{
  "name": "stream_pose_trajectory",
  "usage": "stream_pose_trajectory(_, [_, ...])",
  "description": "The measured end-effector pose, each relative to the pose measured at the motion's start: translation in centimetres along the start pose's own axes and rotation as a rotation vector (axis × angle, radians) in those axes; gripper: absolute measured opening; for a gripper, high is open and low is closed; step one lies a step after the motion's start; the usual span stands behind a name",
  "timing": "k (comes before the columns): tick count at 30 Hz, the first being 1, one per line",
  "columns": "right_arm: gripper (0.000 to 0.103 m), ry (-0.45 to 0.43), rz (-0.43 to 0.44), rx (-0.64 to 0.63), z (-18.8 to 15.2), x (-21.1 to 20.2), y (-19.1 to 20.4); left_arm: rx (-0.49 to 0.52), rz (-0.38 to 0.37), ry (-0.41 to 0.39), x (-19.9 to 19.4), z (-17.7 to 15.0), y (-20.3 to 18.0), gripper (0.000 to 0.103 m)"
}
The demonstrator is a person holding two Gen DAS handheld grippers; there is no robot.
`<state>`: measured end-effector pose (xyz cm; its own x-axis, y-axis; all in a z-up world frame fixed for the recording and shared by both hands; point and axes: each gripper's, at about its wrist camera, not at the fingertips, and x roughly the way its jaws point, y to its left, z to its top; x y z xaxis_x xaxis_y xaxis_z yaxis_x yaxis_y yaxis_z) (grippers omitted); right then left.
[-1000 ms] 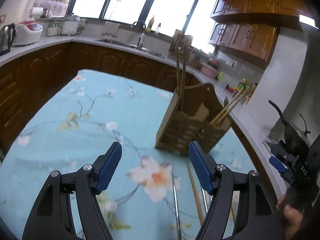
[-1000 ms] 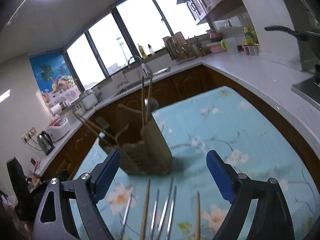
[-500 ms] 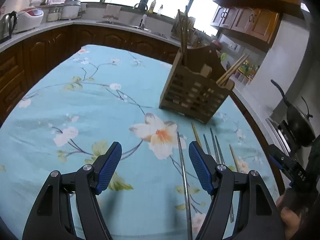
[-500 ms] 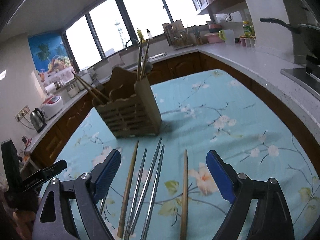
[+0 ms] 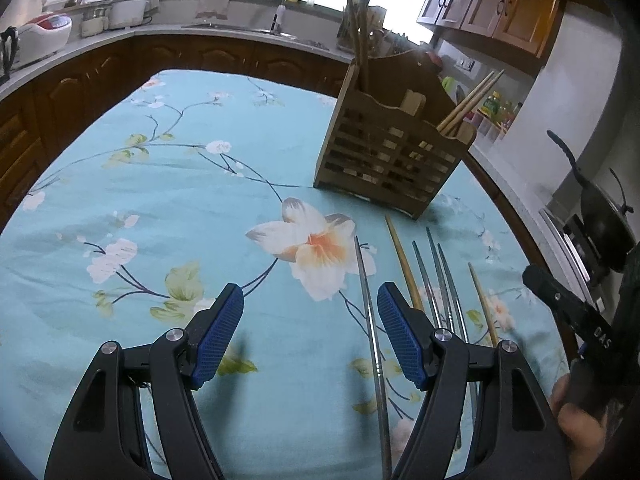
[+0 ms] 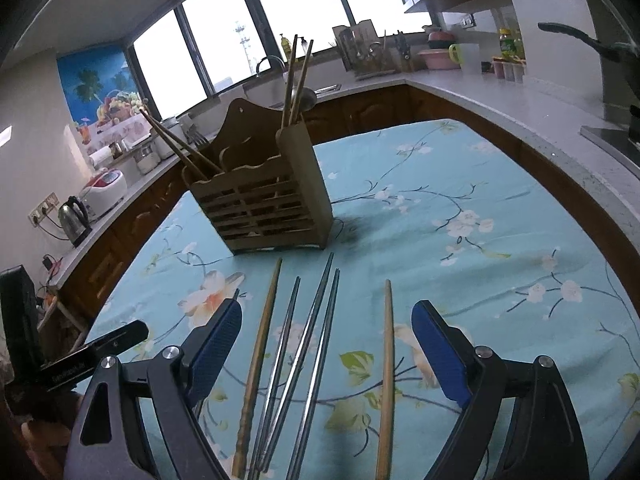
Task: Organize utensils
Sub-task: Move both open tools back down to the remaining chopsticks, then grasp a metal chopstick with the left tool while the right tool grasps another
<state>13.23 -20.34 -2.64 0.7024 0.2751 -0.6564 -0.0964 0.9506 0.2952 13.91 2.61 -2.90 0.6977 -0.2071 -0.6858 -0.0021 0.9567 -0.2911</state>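
We have both grippers empty and spread wide over the floral tablecloth point(image 6: 460, 184): the left gripper point(image 5: 310, 334) hovers with a lone metal chopstick point(image 5: 370, 332) lying just inside its right finger, and the right gripper point(image 6: 326, 354) straddles the main row of loose sticks. In the right wrist view that row runs toward 12 o'clock, where the wooden utensil holder point(image 6: 264, 204) stands with chopsticks already upright in its compartments. From 9 to 3 o'clock between our fingers lie a wooden chopstick point(image 6: 260, 348), three metal chopsticks point(image 6: 312, 344) close together and partly crossing, and a second wooden chopstick point(image 6: 386, 364) set apart. We judge all of them light and stiff; the metal ones look smooth and likely to slip or roll under the pads, while the wooden ones should grip better. Lying flat on soft cloth, each leaves little room beneath, so we would take one near its middle, pinching across its width, and avoid the crossing metal group first.
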Motion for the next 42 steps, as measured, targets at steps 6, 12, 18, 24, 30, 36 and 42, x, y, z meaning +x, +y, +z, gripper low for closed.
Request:
stream_pose_trajectory(6, [0.053, 0.067, 0.027, 0.010, 0.7, 2.4, 0.2, 0.015, -0.023, 0.038, 1.2, 0.7, -0.4, 0.070])
stream_pose_trajectory(12, [0.029, 0.156, 0.056, 0.006, 0.9, 5.5, 0.8, 0.068, -0.040, 0.098, 3.4, 1.5, -1.9, 0.052])
stream_pose_trajectory(18, [0.021, 0.254, 0.053, 0.001, 0.8, 9.1, 1.0, 0.097, -0.054, 0.162, 5.9, 1.9, -2.9, 0.036])
stream_pose_trajectory(24, [0.017, 0.288, 0.034, -0.009, 1.7, 11.5, 0.8, 0.113, -0.081, 0.222, 8.4, 2.5, -3.5, 0.031])
stream_pose_trajectory(30, [0.016, 0.304, 0.025, -0.044, 3.3, 13.6, 0.8, 0.177, -0.063, 0.224, 9.6, 3.0, -4.8, 0.022])
stream_pose_trajectory(36, [0.017, 0.289, -0.028, -0.170, 2.8, 13.7, 2.3, 0.246, 0.001, 0.199, 9.8, 2.5, -5.9, 0.006])
stream_pose_trajectory(42, [0.006, 0.283, -0.026, -0.137, 2.9, 13.1, 1.9, 0.225, -0.027, 0.205, 9.9, 2.7, -5.3, 0.004])
